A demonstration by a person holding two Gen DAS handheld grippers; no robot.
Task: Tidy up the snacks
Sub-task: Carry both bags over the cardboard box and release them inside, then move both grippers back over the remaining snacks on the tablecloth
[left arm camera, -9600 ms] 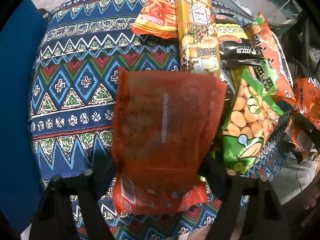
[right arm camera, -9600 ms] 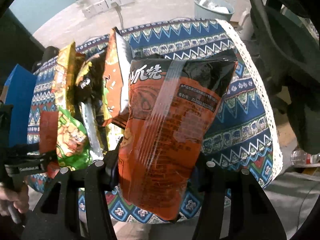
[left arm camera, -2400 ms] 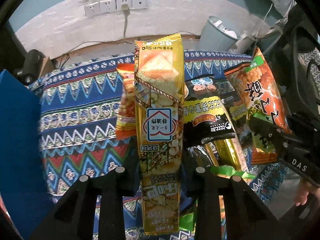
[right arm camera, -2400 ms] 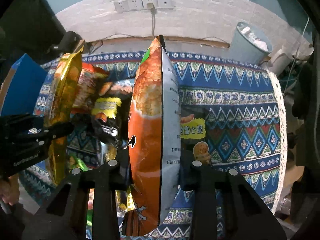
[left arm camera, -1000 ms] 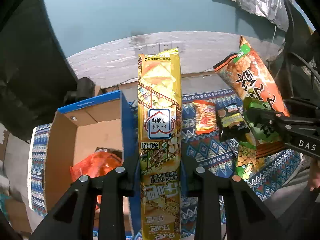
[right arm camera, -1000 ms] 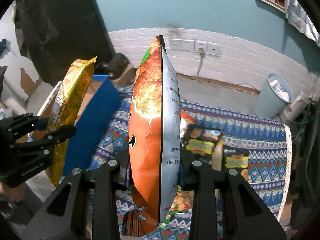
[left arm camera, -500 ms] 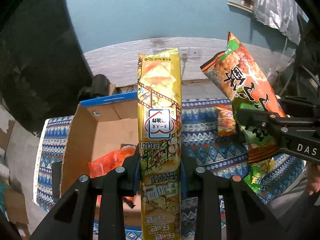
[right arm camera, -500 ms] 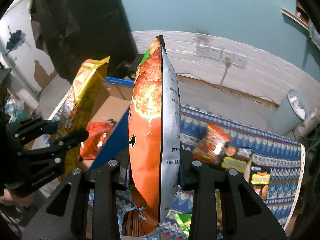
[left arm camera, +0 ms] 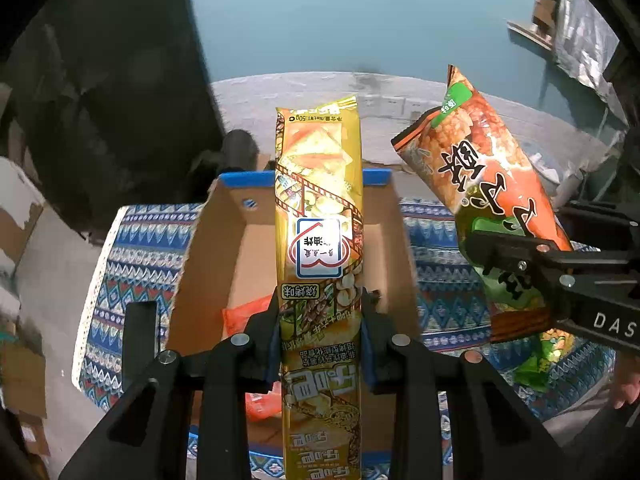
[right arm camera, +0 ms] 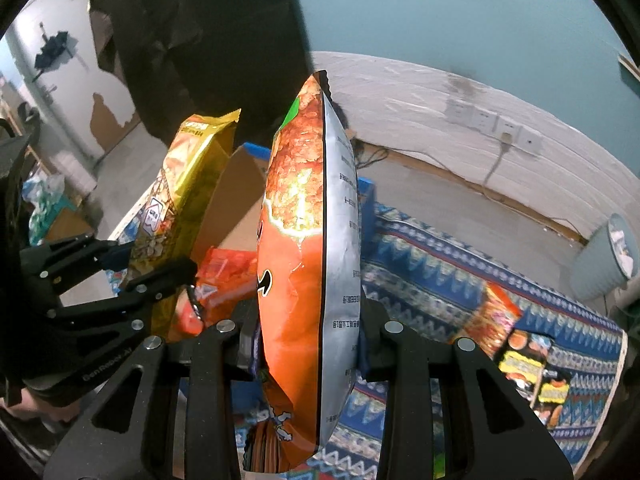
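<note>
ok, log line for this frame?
left tongs: shut on yellow pack | right tongs: shut on orange bag | box: open, orange packet inside

A pale grey ribbed plastic waste bin [right arm camera: 608, 260] stands on the floor beyond the far edge of the blue patterned tablecloth [right arm camera: 440, 276]; white wall sockets [right arm camera: 496, 124] sit above that cloth, one with a cable plugged in
</note>
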